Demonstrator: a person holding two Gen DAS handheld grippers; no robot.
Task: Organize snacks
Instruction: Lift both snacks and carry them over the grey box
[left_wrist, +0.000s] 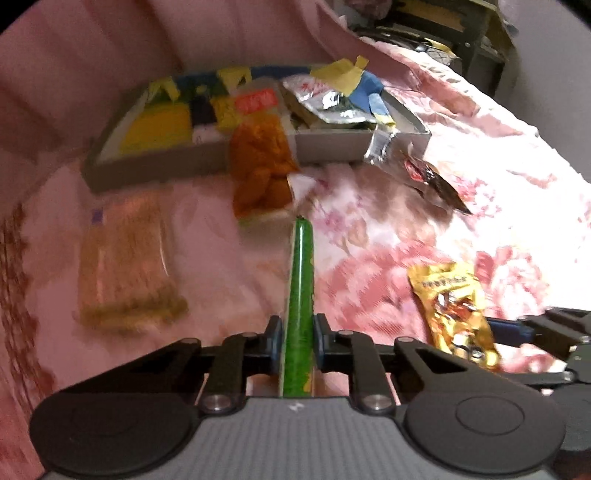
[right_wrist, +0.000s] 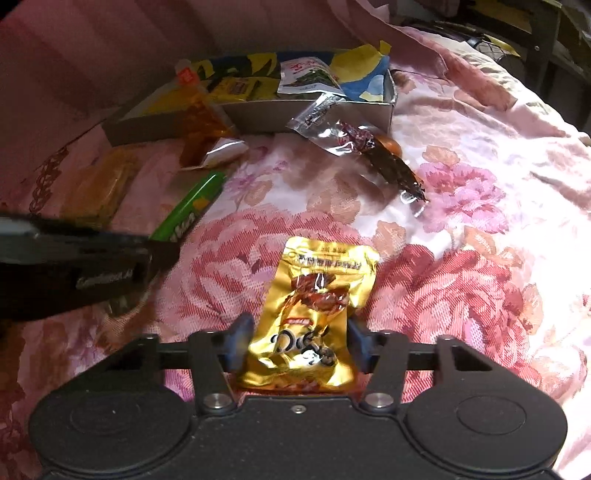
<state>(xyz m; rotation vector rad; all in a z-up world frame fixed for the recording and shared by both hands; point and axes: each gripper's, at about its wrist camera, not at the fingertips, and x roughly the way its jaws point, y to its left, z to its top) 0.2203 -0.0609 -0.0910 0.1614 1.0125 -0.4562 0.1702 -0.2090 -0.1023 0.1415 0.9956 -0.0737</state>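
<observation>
Now, through my left wrist view, my left gripper (left_wrist: 298, 341) has its jaws pinching the green stick (left_wrist: 301, 295), lifted over the bed (left_wrist: 480, 184). Through the right view, my right gripper (right_wrist: 297, 345) has its jaws squeezing the gold pouch (right_wrist: 317, 314). Pickup looks done; next, both should go to the box (left_wrist: 328, 147) ahead.

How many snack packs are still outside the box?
5: green stick in the left gripper, gold pouch in the right gripper, orange bag leaning on the box, tan pack, dark clear pack. Others may be hidden.
</observation>
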